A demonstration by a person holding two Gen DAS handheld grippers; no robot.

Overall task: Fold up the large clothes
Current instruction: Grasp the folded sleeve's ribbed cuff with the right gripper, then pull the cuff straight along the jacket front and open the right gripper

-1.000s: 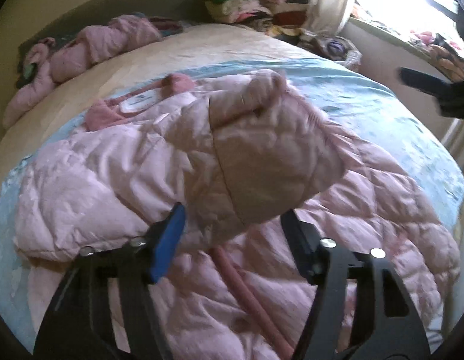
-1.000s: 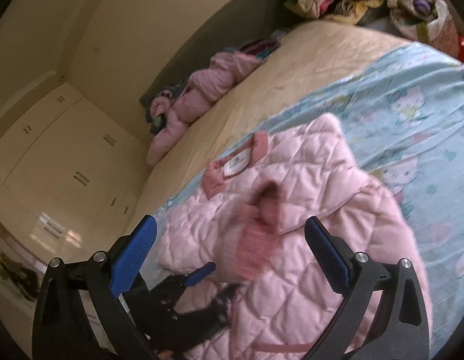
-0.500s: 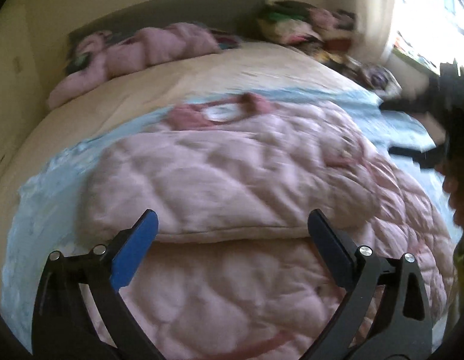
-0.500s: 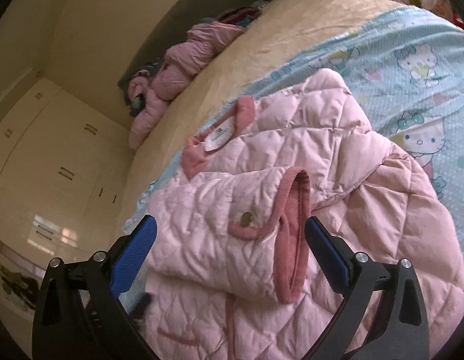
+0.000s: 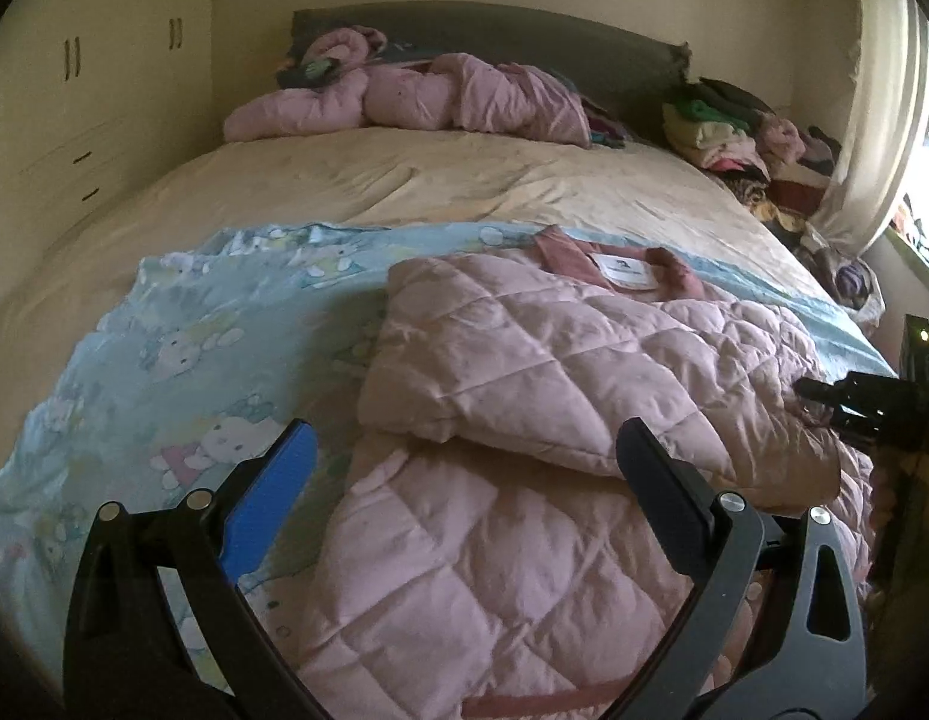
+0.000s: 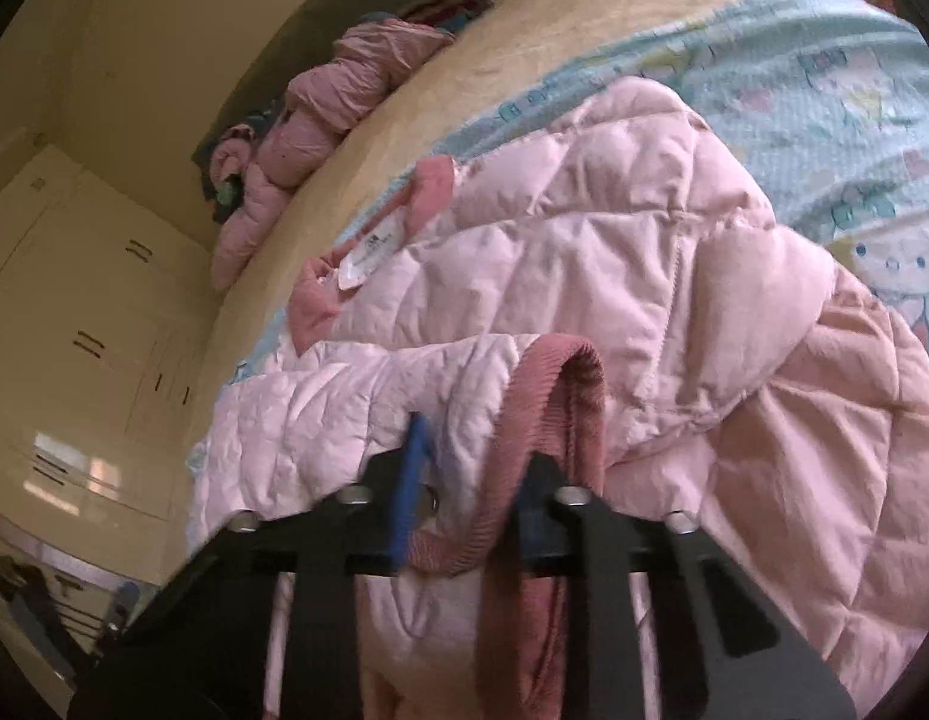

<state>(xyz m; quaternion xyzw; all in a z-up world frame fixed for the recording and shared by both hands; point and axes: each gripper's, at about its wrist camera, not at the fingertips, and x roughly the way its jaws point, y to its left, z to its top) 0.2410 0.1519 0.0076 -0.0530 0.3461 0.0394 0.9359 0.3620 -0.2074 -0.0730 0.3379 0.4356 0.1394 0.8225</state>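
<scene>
- A white sewn-in neck label (image 5: 625,266) sits inside the darker pink collar (image 5: 674,264) of the pale pink quilted jacket (image 5: 524,420); it carries a small dark logo and a line of print, too small and blurred to read in either view
- The light blue bed sheet (image 5: 182,354) under the jacket is printed with cartoon cat figures; no lettering on it can be made out
- The jacket lies spread on that sheet on the near part of the bed, collar toward the dark headboard (image 5: 494,42), with one sleeve folded across its body
- The left gripper (image 5: 464,468) hangs above the jacket's near edge with its fingers spread wide and nothing between them; the blue-padded finger (image 5: 266,504) is over the sheet just beside the jacket, the black one over the quilted fabric
- The right gripper (image 6: 473,474) has its fingers pressed in on the ribbed dark pink cuff (image 6: 542,414) of the folded sleeve, pinching it; the cuff loops up and over between the pads
- In the left wrist view the right gripper (image 5: 848,405) shows at the jacket's right edge
- A crumpled second pink padded garment (image 5: 416,99) lies by the headboard on the cream bedspread (image 5: 434,180), well apart from the jacket
- A pile of mixed clothes (image 5: 728,126) sits at the far right corner, near a pale curtain (image 5: 878,120)
- Cream wardrobe doors (image 6: 74,300) stand beside the bed
</scene>
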